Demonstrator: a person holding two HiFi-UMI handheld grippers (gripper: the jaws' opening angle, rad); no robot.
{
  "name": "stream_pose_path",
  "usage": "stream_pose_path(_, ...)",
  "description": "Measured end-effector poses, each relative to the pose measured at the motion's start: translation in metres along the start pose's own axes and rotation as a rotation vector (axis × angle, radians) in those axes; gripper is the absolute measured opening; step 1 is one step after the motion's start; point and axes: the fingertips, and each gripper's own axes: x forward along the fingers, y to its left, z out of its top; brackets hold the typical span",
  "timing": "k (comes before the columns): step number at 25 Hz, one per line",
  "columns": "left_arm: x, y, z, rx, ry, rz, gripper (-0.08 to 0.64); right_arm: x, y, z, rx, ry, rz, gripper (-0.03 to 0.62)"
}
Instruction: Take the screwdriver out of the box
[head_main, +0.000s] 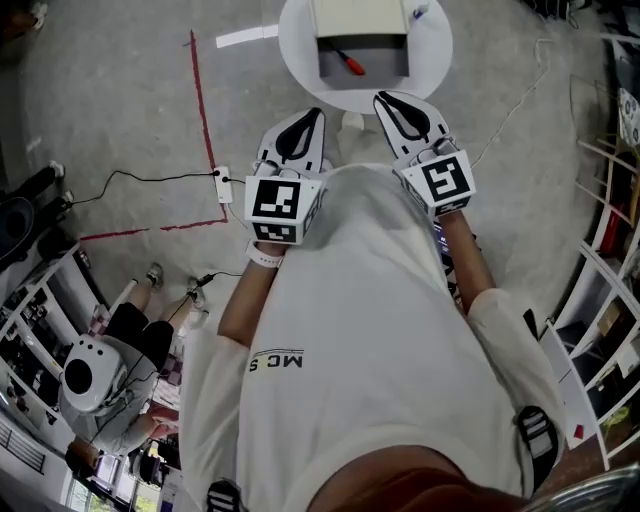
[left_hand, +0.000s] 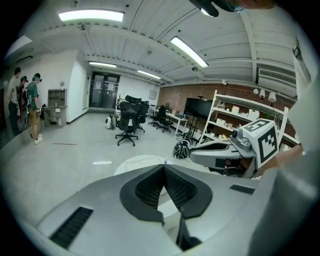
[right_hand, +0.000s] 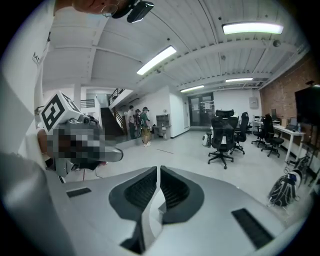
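Observation:
A red-handled screwdriver (head_main: 349, 62) lies inside an open box (head_main: 385, 64) on a round white table (head_main: 300, 50) at the top of the head view. My left gripper (head_main: 312, 113) hovers short of the table's near edge, jaws pressed together and empty. My right gripper (head_main: 385, 97) floats beside it over the table's rim, also shut on nothing. Both point toward the box, well apart from it. In the left gripper view, the shut left gripper (left_hand: 164, 165) aims over the table (left_hand: 135, 162). The shut right gripper (right_hand: 158, 167) faces the open room.
A red tape line (head_main: 205, 110) and a power strip with cable (head_main: 222, 180) lie on the floor to the left. Shelving (head_main: 605, 260) lines the right side. A person with a white helmet (head_main: 90, 375) is at lower left. Office chairs (left_hand: 127, 125) stand further off.

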Motion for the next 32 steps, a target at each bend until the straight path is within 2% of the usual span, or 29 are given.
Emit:
stream_pose_path(7, 0.056, 0.011, -0.005, -0.046, 0.06, 0.014, 0.011, 0.039, -0.03, 0.002, -0.032, 0.0, 0.095, 0.08)
stream_pose_path(12, 0.091, 0.013, -0.018, -0.099, 0.104, -0.01, 0.011, 0.054, -0.047, -0.009, -0.012, 0.04, 0.103, 0.08)
stream_pose_path(18, 0.122, 0.015, -0.05, -0.151, 0.175, -0.013, 0.011, 0.067, -0.06, -0.042, -0.024, 0.111, 0.1, 0.08)
stream_pose_path(23, 0.139, 0.02, -0.064, -0.112, 0.191, -0.013, 0.011, 0.089, -0.066, -0.071, 0.003, 0.177, 0.114, 0.08)
stream_pose_path(29, 0.148, 0.036, -0.087, -0.145, 0.213, 0.025, 0.011, 0.122, -0.066, -0.11, 0.011, 0.287, 0.163, 0.083)
stream_pose_path(32, 0.15, 0.047, -0.099, -0.159, 0.221, 0.044, 0.011, 0.138, -0.063, -0.127, 0.013, 0.335, 0.186, 0.121)
